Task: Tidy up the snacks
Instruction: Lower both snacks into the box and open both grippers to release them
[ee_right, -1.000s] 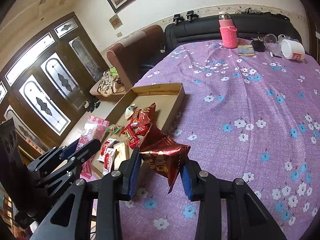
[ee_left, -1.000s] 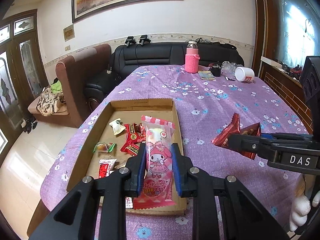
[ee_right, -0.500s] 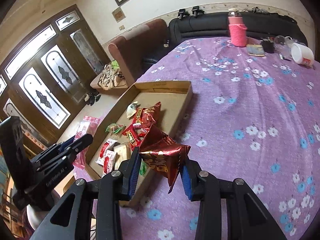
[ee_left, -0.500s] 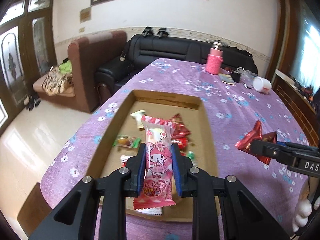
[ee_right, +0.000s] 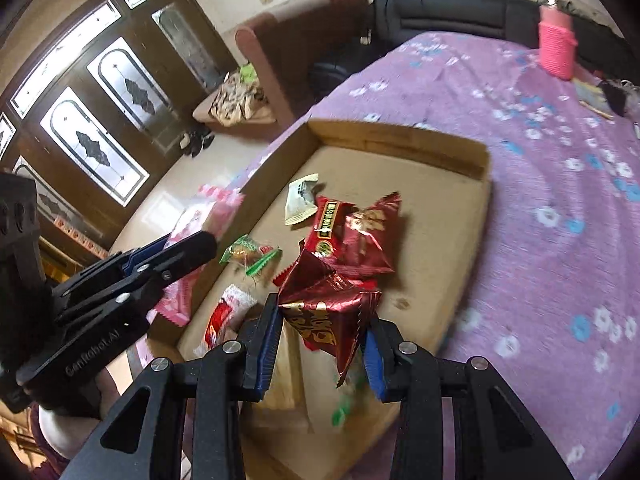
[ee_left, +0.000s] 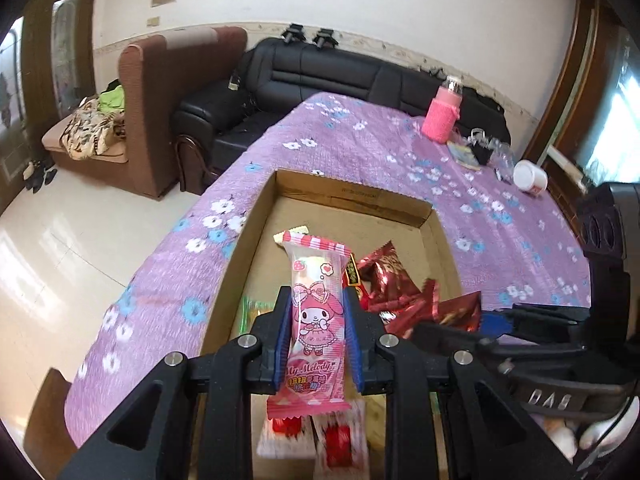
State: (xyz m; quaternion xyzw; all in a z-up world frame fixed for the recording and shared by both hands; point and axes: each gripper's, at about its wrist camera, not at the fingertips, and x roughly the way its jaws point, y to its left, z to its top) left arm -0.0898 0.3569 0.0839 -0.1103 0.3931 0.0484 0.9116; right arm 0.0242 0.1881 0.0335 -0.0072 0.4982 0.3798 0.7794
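Observation:
My left gripper [ee_left: 317, 320] is shut on a pink My Melody snack packet [ee_left: 318, 320] and holds it upright above the near end of the cardboard tray [ee_left: 256, 216]. My right gripper [ee_right: 324, 336] is shut on a dark red foil snack bag [ee_right: 326, 312] above the tray's [ee_right: 482, 160] near part. The tray holds several snacks: red foil bags [ee_right: 360, 236], a green-ended candy [ee_right: 246, 254], a white packet [ee_right: 300, 200], red-and-white packets [ee_right: 228, 312]. The left gripper and pink packet [ee_right: 192, 236] show at the left of the right wrist view; the right gripper [ee_left: 492, 324] with its red bag [ee_left: 456, 312] shows at the right of the left wrist view.
The table wears a purple flowered cloth [ee_left: 360, 144]. At its far end stand a pink bottle [ee_left: 442, 114], a white cup [ee_left: 530, 176], a booklet and dark small items [ee_left: 482, 152]. A black sofa [ee_left: 340, 76] and a brown armchair [ee_left: 168, 100] stand beyond; the table's left edge drops to tiled floor.
Both grippers have moved over the tray with their snacks still held. The right gripper came left from above the cloth to above the tray; the left one is lower and closer to it.

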